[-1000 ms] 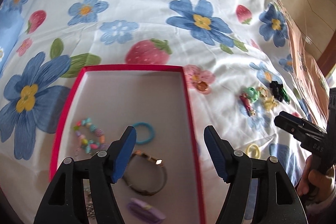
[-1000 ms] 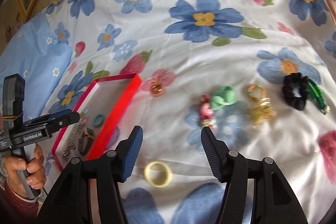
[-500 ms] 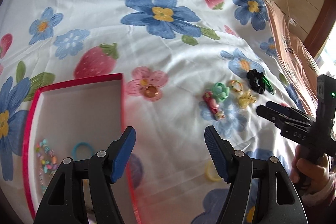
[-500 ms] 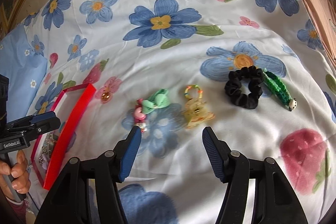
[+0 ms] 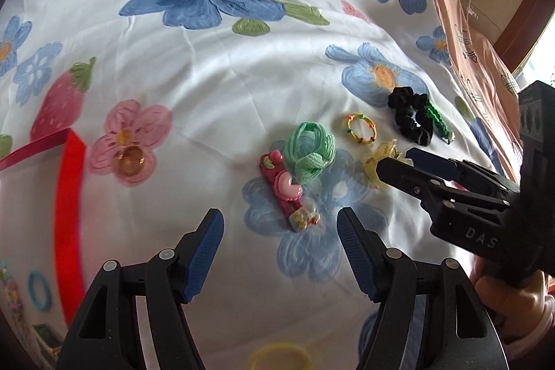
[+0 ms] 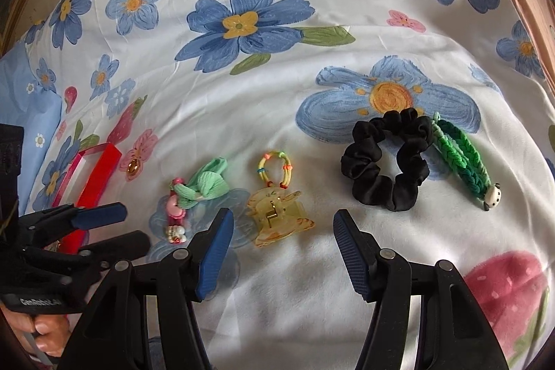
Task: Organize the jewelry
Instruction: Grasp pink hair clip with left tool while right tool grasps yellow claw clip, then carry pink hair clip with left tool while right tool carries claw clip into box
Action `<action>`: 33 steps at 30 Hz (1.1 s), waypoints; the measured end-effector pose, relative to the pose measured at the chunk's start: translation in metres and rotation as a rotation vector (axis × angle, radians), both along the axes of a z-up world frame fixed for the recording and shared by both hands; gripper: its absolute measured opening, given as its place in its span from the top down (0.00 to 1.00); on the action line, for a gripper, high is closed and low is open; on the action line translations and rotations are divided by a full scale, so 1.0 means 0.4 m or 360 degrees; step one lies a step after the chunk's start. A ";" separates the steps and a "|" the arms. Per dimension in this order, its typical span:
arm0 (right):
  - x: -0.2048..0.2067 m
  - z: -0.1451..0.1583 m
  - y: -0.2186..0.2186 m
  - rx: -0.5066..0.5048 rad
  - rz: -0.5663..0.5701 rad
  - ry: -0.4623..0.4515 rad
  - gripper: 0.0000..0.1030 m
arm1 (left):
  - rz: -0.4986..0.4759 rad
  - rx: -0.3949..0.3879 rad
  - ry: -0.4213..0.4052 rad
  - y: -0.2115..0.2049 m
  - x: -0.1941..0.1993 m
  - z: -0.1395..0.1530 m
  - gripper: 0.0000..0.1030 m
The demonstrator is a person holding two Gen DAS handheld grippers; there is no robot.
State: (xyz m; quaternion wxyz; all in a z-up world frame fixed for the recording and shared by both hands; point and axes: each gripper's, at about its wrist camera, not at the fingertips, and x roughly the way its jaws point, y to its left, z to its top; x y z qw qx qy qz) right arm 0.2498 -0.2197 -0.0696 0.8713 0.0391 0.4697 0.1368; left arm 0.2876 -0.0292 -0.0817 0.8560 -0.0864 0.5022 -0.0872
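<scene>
My left gripper [image 5: 280, 233] is open and empty, just short of a red charm hair clip [image 5: 285, 189] with a mint green hair tie [image 5: 309, 149] beside it. My right gripper [image 6: 281, 238] is open and empty, right before a yellow claw clip [image 6: 277, 217]. Behind that lie a small multicoloured ring tie [image 6: 275, 167], a black scrunchie [image 6: 386, 158] and a green braided band [image 6: 464, 163]. The red jewelry box [image 5: 71, 217] is at the left with pieces inside. A yellow ring [image 5: 279, 359] lies near my left gripper's base.
Everything rests on a soft floral bedsheet [image 6: 242, 85]. An amber ring [image 5: 131, 161] lies on a pink printed flower near the box. A pink cloth [image 5: 464, 33] lines the right edge. A blue pillow [image 6: 24, 113] is at the far left.
Both grippers have moved right, away from the red box and toward the row of hair pieces. Both stay open and empty.
</scene>
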 end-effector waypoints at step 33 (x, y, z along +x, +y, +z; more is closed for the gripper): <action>-0.101 0.059 0.118 0.0138 0.0140 -0.0041 0.63 | 0.0098 -0.0092 -0.0147 0.163 -0.219 0.117 0.85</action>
